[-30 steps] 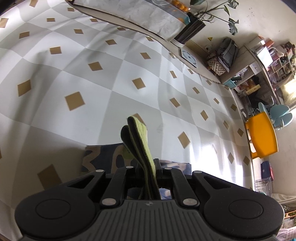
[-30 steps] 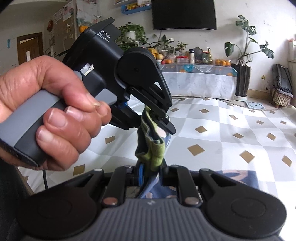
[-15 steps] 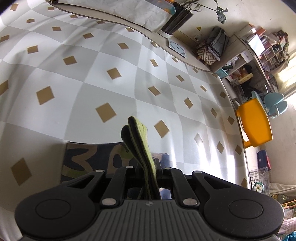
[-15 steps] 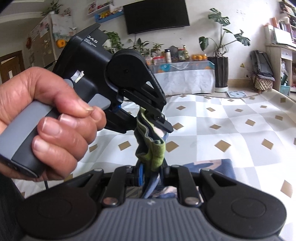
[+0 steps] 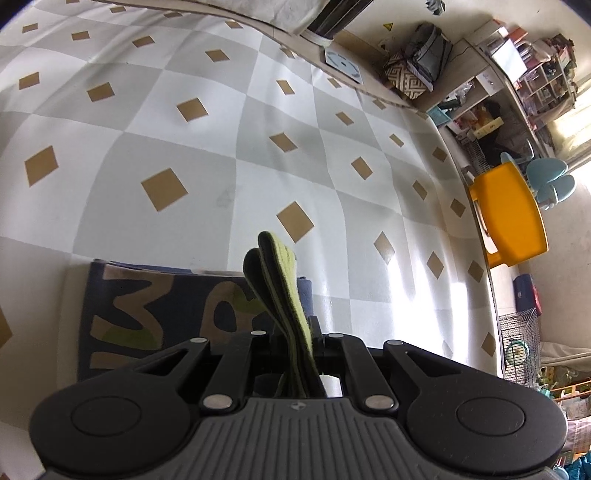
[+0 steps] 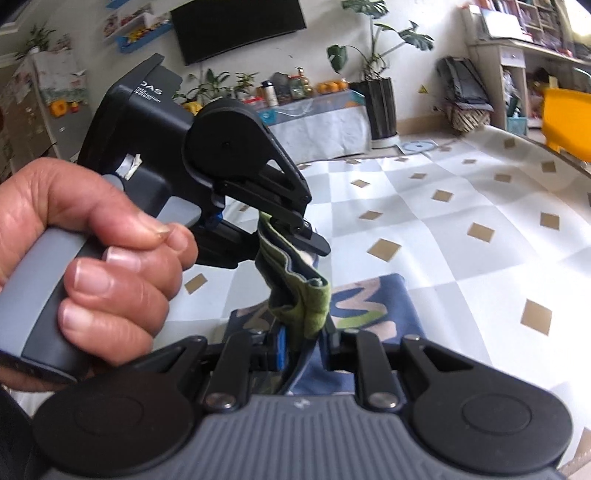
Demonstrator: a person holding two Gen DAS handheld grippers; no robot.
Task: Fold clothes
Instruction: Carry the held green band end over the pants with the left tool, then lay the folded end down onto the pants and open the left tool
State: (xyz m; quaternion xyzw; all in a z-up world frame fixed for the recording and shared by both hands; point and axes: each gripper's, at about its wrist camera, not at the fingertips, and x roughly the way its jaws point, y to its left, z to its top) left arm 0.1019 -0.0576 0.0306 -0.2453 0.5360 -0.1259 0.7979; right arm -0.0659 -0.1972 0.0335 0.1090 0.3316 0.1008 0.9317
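A navy garment [image 5: 155, 314] with a tan and green print has a thick green band [image 5: 280, 273] along one edge. My left gripper [image 5: 295, 332] is shut on that band, which sticks up folded between its fingers; the navy cloth spreads out below to the left. In the right wrist view my right gripper [image 6: 303, 336] is shut on a bunched part of the same green band [image 6: 306, 299]. Just above it, a hand [image 6: 92, 258] holds the left gripper [image 6: 295, 232], which is clamped on the band. The navy garment [image 6: 373, 306] trails behind onto the checked mat.
A grey and white checked mat [image 5: 221, 155] with tan diamonds covers the surface. An orange chair [image 5: 509, 221] and cluttered shelves [image 5: 517, 66] stand to the right. A cloth-draped table [image 6: 321, 129], a potted plant [image 6: 380, 107] and a wall screen [image 6: 236, 29] are at the back.
Both grippers have travelled sideways over the mat with the band still clamped. More of the navy garment now shows under the left gripper, and the right wrist view has tilted.
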